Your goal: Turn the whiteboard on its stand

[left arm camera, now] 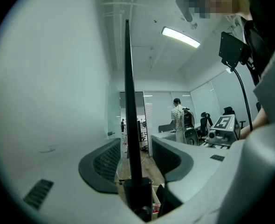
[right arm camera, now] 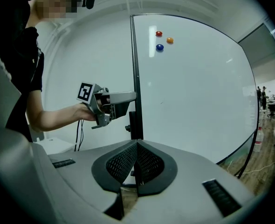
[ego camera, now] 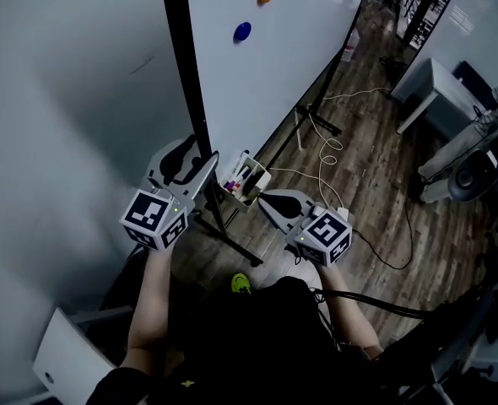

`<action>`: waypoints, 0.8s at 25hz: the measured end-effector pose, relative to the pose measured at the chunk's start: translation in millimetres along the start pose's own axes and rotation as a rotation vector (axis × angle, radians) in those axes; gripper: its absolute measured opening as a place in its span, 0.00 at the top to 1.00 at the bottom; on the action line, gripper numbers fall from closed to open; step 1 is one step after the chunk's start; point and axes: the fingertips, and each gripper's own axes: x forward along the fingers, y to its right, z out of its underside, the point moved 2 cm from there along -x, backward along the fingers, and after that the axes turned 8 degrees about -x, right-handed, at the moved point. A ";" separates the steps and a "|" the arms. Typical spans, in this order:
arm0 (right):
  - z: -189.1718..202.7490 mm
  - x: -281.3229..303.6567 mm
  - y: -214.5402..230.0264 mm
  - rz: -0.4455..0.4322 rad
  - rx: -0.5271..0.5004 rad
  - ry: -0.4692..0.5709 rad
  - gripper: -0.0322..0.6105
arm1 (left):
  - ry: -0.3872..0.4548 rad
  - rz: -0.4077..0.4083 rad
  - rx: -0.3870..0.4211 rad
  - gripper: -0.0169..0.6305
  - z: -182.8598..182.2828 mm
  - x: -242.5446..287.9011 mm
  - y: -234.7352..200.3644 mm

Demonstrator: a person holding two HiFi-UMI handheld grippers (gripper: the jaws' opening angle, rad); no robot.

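The whiteboard [ego camera: 266, 57] stands on its black wheeled stand [ego camera: 315, 118], with its black side frame [ego camera: 186, 66] nearest me. My left gripper [ego camera: 194, 163] is open, and that frame edge [left arm camera: 129, 101] runs between its two pads without either pad pressing on it. The right gripper view shows the board face [right arm camera: 193, 87] and the left gripper [right arm camera: 123, 99] at the frame at about mid height. My right gripper [ego camera: 266, 201] hangs shut and empty just right of the marker tray, its pads [right arm camera: 136, 155] meeting in a point.
A marker tray [ego camera: 245, 180] with several pens hangs at the board's lower edge. Three magnets, the lowest one blue [ego camera: 242, 31], stick to the board. A white cable [ego camera: 325, 154] loops over the wood floor. A grey wall [ego camera: 63, 99] is at the left, a desk [ego camera: 439, 91] at the right.
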 end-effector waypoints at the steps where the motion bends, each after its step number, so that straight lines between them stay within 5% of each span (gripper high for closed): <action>1: 0.7 -0.5 3.0 0.003 0.000 -0.005 0.94 | 0.001 0.008 0.002 0.66 -2.3 7.1 -0.6; 8: 8.2 0.2 15.1 0.028 0.007 -0.016 0.94 | -0.010 0.048 0.051 0.66 -9.5 34.1 -5.9; 13: 9.6 -2.3 26.0 0.029 0.006 -0.018 0.94 | -0.010 0.059 0.094 0.78 -18.9 48.3 -5.1; 20: 2.7 -7.5 40.8 0.044 0.012 -0.014 0.94 | -0.011 0.056 0.061 0.81 -29.2 49.0 -8.6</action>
